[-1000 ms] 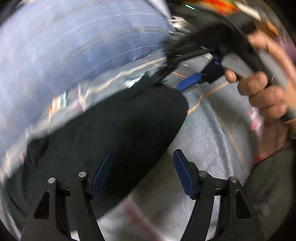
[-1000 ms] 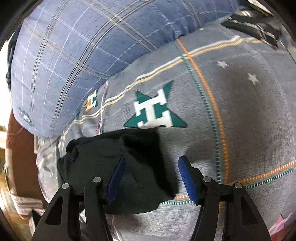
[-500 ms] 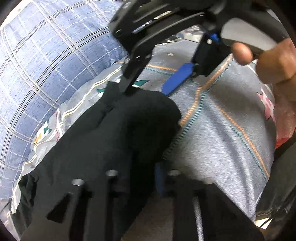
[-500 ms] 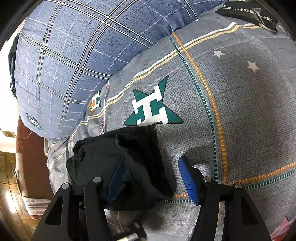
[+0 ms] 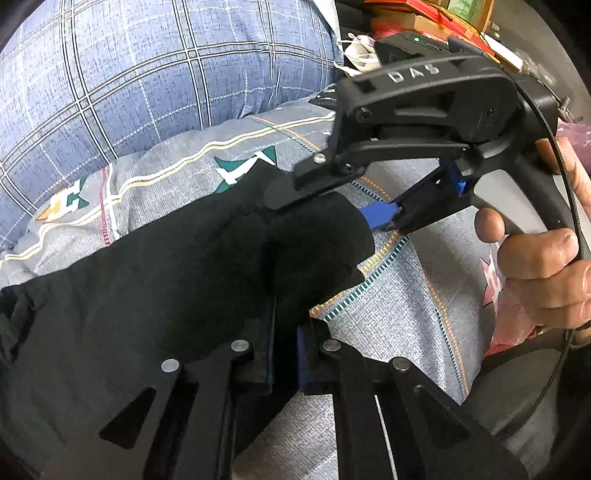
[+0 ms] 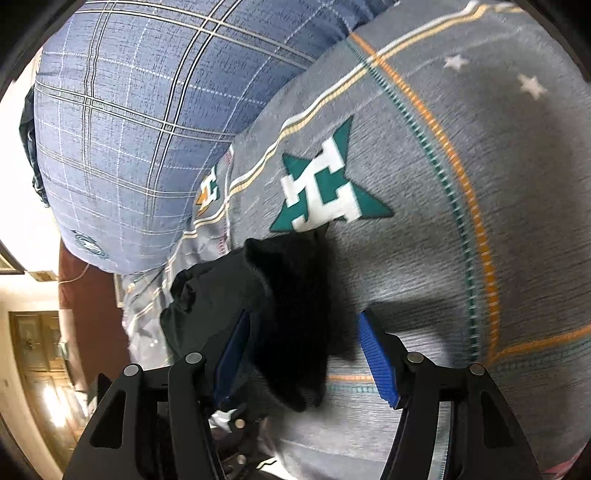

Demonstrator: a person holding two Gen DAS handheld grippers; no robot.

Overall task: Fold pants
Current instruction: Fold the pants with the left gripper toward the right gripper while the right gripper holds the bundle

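Note:
The black pants [image 5: 166,280] lie bunched on a grey patterned bedsheet [image 5: 399,295]. My left gripper [image 5: 284,354] is shut on a fold of the pants at their near edge. My right gripper [image 6: 306,354] is open, its blue pads [image 6: 376,354] either side of the pants' end [image 6: 291,295]. In the left wrist view the right gripper [image 5: 332,199] shows from the side, held by a hand [image 5: 543,266], its fingers straddling the far end of the pants.
A blue plaid pillow [image 5: 147,70] lies at the back left, also in the right wrist view [image 6: 147,122]. The sheet [image 6: 461,184] carries a green star motif [image 6: 325,184]. Clutter [image 5: 424,14] sits behind. A wooden cabinet [image 6: 37,354] stands beside the bed.
My left gripper went from open to shut on the pants fold. My right gripper stayed open and moved closer over the pants' end.

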